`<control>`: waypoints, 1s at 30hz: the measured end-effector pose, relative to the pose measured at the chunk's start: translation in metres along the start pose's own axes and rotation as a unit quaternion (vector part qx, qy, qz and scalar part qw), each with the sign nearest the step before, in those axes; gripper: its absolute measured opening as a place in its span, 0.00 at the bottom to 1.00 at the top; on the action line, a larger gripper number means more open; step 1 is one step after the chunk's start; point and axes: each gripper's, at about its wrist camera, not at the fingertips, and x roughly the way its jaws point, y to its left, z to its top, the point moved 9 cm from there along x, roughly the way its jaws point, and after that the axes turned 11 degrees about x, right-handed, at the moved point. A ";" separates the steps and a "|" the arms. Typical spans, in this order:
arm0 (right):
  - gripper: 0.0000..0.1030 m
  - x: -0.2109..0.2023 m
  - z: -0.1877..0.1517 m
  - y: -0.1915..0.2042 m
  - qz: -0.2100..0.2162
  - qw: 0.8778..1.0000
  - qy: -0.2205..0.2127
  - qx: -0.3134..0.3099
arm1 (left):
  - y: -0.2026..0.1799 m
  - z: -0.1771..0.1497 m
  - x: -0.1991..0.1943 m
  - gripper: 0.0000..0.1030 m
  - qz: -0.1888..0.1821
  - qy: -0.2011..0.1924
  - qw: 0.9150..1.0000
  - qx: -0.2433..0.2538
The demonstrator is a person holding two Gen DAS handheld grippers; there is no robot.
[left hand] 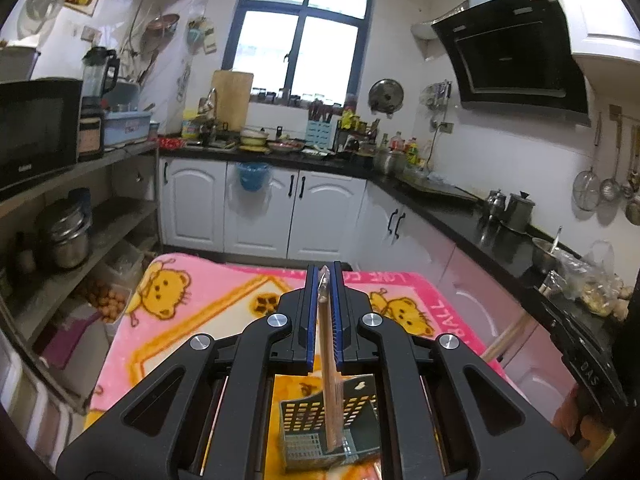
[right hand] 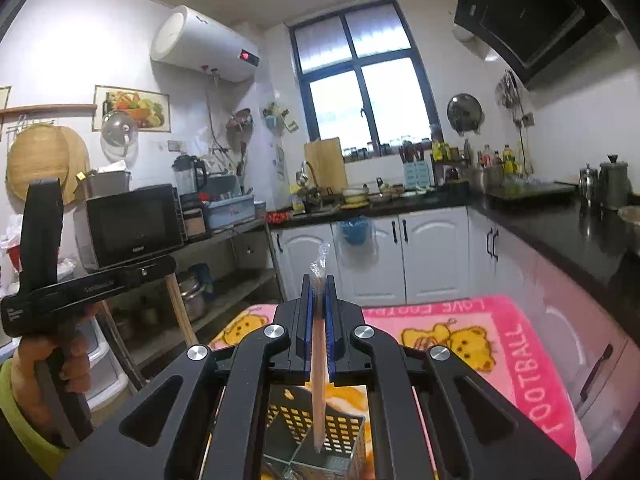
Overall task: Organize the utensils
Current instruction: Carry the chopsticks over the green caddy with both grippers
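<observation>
Blown-out window (left hand: 304, 36) backlight, fisheye-warped edges

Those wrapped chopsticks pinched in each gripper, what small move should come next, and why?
Probably lower them: each gripper, left and right, is shut on wrapped chopsticks whose lower ends hang just over the perforated holder on the pink blanket.

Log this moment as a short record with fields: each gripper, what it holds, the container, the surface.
left gripper: shut on plastic-wrapped wooden chopsticks
right gripper: shut on a second wrapped wooden chopstick pair
container: grey perforated plastic utensil holder, below both pairs' lower ends
surface: pink bear-print blanket
inserted: not yet
</observation>
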 end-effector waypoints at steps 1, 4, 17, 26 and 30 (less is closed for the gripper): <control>0.05 0.002 -0.003 -0.001 -0.002 1.000 0.002 0.001 | 0.002 -0.004 0.004 0.03 0.004 0.002 1.000 -0.003; 0.05 0.009 -0.013 -0.007 -0.008 1.000 0.011 0.008 | 0.007 -0.015 0.016 0.03 0.007 0.011 1.000 -0.009; 0.05 0.036 -0.048 -0.013 -0.032 0.999 0.036 0.017 | 0.001 -0.052 0.041 0.03 0.009 0.025 1.000 0.003; 0.06 0.039 -0.068 -0.015 -0.038 0.998 0.054 0.018 | 0.002 -0.076 0.046 0.04 0.012 0.041 0.999 0.006; 0.06 0.037 -0.072 -0.018 -0.043 0.997 0.057 0.019 | 0.001 -0.083 0.043 0.04 0.012 0.045 0.999 0.009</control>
